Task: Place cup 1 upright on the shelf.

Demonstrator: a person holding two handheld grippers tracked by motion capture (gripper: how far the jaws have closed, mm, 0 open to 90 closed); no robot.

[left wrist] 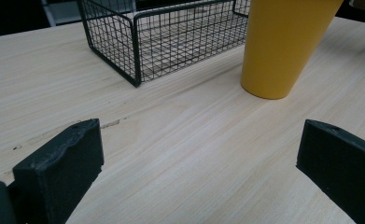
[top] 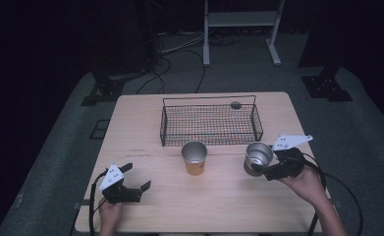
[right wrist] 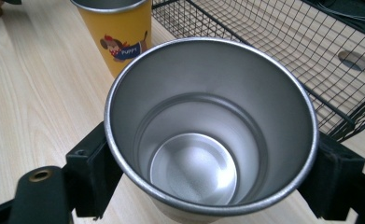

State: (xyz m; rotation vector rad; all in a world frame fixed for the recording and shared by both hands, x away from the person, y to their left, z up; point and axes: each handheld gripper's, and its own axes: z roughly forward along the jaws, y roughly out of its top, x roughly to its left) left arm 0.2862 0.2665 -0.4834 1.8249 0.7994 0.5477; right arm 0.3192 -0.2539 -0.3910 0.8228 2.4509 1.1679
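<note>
item 1, near left corner of the tabletop [top: 145, 105]: left gripper [top: 136, 178], jaws spread wide with nothing between them, resting low over bare wood and pointed toward the yellow cup.

item 2, near right edge: right gripper [top: 259, 168], jaws clamped on opposite sides of a steel cup [right wrist: 211, 126] just under its rim; cup empty, mouth tipped toward the person, seemingly lifted clear of the tabletop.

item 3, centre, just before the basket's near wall: yellow cup with a puppy print [top: 194, 158], upright, steel-lined, empty.

item 4, far half: black wire basket [top: 210, 142], empty.

handling note: likely destination is the basket or the yellow cup. keep the squeeze steady, since smooth metal may slip; level the cup; raise it above the wire wall before crossing; lower onto the mesh before opening.
</note>
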